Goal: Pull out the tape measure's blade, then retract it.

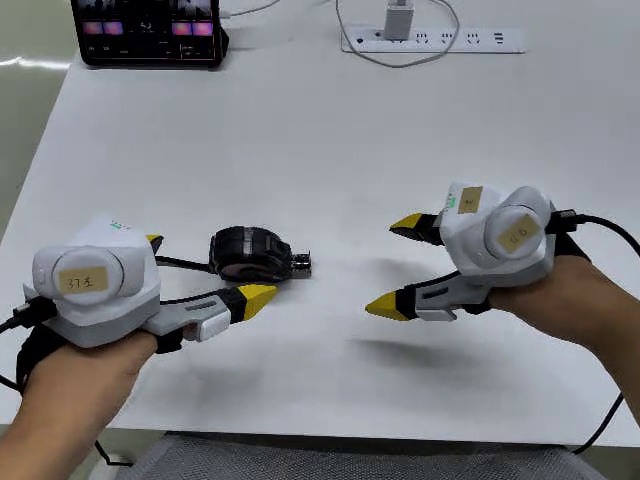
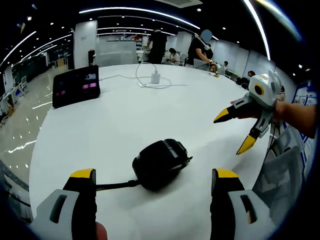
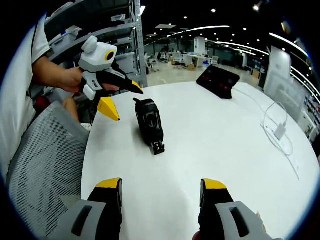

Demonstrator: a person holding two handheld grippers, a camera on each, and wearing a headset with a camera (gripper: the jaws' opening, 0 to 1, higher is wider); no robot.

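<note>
While the left gripper (image 1: 208,267) and right gripper (image 1: 390,267) hold fingers spread, the tape measure (image 1: 245,255) points its tip toward the latter.

The tape measure (image 1: 250,254) lies on the table (image 1: 300,130), near and left of centre, with its blade tip pointing right. The left hand-held gripper (image 1: 207,267) is just to its left, with one jaw running along the tape measure's near side. The right hand-held gripper (image 1: 395,266) is well apart to the right. A screen device (image 1: 148,28) stands at the far left and a power strip (image 1: 440,40) at the far right.
</note>
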